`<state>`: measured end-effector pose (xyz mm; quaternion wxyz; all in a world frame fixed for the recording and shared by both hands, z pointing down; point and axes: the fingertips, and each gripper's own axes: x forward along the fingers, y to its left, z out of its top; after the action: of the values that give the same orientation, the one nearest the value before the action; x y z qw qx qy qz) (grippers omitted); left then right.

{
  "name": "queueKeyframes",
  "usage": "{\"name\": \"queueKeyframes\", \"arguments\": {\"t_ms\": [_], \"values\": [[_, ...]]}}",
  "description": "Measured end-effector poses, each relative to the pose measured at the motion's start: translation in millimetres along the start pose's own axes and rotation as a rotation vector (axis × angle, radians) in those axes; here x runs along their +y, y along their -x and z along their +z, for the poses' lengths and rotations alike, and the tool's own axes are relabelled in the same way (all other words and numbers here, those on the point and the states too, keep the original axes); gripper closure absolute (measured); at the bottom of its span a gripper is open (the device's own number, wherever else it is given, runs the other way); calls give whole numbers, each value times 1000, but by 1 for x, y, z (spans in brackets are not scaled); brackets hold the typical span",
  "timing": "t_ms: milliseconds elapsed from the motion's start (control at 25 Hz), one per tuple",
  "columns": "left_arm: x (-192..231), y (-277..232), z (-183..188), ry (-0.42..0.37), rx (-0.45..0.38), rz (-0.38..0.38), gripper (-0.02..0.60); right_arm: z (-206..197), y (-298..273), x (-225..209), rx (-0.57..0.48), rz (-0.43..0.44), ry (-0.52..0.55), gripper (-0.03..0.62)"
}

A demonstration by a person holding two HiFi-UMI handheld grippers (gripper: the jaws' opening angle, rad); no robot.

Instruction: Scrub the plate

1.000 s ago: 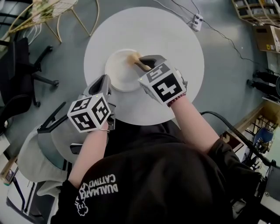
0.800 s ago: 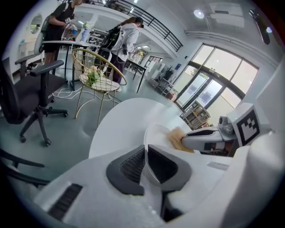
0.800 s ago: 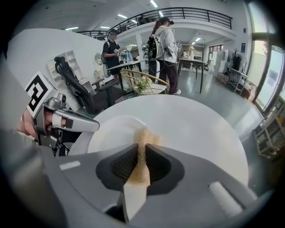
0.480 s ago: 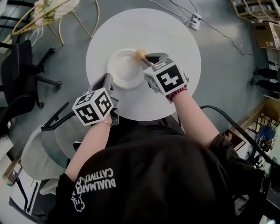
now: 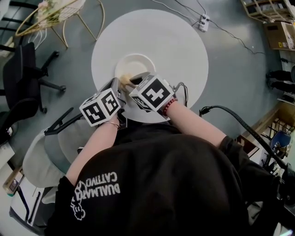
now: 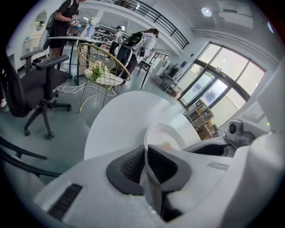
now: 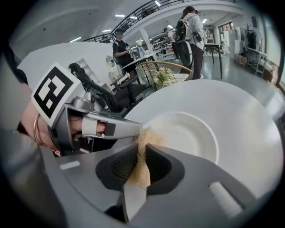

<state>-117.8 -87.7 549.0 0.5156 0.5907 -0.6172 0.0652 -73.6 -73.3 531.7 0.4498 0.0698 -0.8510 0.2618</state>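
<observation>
A white plate (image 5: pixel 138 64) lies on the round white table (image 5: pixel 179 41), on the half of the table nearest the person. The left tool (image 6: pixel 145 153) is closed on the plate's rim, its two dark pads pinching the thin edge on the side towards the table's near edge. The right tool (image 7: pixel 142 153) is closed on a tan brush (image 7: pixel 141 171). The brush's fuzzy end sticks out past the pads and sits at the plate's near rim, just beside the tip of the left tool. Both tools reach in over the table's near edge, side by side and close together. Beyond the table's far left edge a gold wire chair (image 5: pixel 50 14) stands on the floor, with a black office chair (image 5: pixel 23 69) to the table's left. A power strip (image 5: pixel 204 22) lies just past the table's far edge.
</observation>
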Motion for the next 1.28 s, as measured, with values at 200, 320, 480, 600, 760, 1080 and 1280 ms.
{"name": "queueKeyframes", "arguments": {"t_ms": [200,320,480,600,760,1080,1280], "values": [[1,7,-6,-19,14,-3,558,-5,2,-5,8,4,-54,533],[1,9,-9,-42,21,-7,555,-6,4,-11,5,-11,-75,533],[1,9,-9,-54,16,-17,555,-8,8,-27,4,-48,-96,533],[4,9,-11,-51,25,-10,555,-8,13,-42,-5,-82,-129,533],[6,10,-11,-36,31,-2,555,-8,24,-64,-22,-114,-174,532],[1,5,-9,-34,33,-29,555,-8,36,-85,-42,-138,-206,531],[1,6,-10,-25,33,-21,555,-7,43,-93,-55,-171,-203,531]]}}
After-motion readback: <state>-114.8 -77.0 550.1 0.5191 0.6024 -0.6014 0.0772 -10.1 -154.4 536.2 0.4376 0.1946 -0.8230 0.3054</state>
